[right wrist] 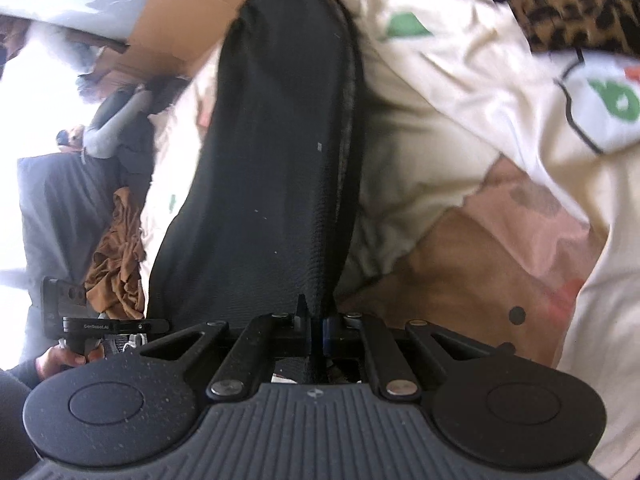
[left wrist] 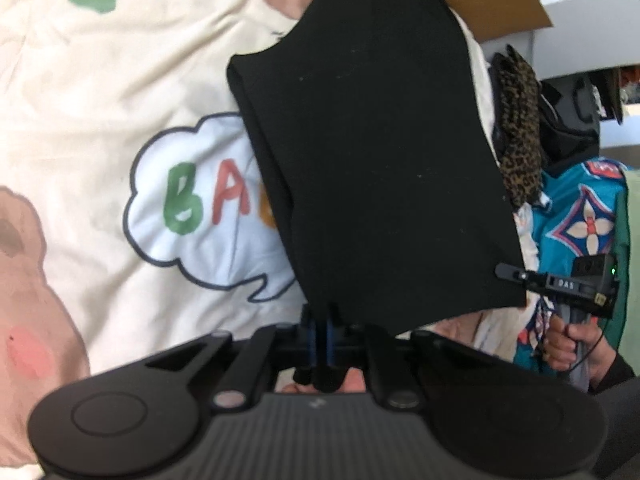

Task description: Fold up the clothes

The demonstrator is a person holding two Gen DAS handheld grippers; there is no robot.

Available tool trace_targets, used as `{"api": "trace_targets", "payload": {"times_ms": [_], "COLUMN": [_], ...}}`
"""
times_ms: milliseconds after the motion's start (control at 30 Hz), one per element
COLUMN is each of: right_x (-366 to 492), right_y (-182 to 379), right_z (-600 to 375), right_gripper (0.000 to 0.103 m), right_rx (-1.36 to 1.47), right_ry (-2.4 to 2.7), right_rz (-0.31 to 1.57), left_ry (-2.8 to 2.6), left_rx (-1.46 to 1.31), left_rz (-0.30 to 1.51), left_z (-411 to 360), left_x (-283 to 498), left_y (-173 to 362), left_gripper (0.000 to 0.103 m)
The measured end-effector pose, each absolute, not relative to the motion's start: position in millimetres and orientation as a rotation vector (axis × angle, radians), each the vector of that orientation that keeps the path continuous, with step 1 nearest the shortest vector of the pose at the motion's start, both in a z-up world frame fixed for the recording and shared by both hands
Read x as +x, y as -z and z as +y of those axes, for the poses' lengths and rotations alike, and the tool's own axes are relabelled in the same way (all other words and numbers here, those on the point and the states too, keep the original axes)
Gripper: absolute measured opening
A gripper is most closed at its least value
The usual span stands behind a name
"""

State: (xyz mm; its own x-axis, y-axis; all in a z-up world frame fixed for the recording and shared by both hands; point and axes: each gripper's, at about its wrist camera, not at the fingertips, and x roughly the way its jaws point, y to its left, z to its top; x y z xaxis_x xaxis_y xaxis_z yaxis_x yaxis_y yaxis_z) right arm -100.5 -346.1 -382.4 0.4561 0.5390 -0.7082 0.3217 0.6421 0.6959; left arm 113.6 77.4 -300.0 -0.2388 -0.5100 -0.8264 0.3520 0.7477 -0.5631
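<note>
Both claws are pinched tight on one edge of the black cloth (left wrist: 372,152), the left claw (left wrist: 323,330) at one corner and the right claw (right wrist: 314,326) at the other, and it hangs above the cream cartoon blanket (left wrist: 120,92).

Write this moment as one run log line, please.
left gripper: shut on black garment | right gripper: shut on black garment | garment: lifted over cream sheet
</note>
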Motion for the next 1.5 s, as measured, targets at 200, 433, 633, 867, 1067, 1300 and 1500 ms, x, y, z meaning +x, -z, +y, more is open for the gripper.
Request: {"api": "trace_targets", "payload": {"times_ms": [200,433,633,867,1067,1300,1500], "right_x": [-107,-130,-154,-166,-155,-134,-115], "right_y": [354,327,310,307,306,301,298], "right_z": [-349,-355,-356,-360,-359,-366,-374], "right_gripper": [0.002,0.002,0.002,0.002,0.002,0.002,0.002], "right_rx": [0.873,0.864,0.844,0.852,0.843,0.845,0.855], "right_ry": [-0.173,-0.179,-0.191,-0.194,-0.207,-0.218,-0.205], "right_rz": [1.110,1.085,1.091,1.093,1.065,1.020,0.963], "left_ry": [0.803,0.806,0.816,0.809,0.804,0.789,0.771], "left_rx": [-0.145,-0.188,-0.208,-0.245,-0.272,-0.295,-0.328], "left_rz": [1.611,1.618,1.621,1.612,1.589,1.533,1.445], "left_z": [76,78,82,90,87,82,68], "left_x": [99,71,44,31,46,75,104], "left_y": [279,260,247,240,237,227,208], "left_gripper": [0.005,0.005,0.005,0.005,0.005,0.005,0.005]}}
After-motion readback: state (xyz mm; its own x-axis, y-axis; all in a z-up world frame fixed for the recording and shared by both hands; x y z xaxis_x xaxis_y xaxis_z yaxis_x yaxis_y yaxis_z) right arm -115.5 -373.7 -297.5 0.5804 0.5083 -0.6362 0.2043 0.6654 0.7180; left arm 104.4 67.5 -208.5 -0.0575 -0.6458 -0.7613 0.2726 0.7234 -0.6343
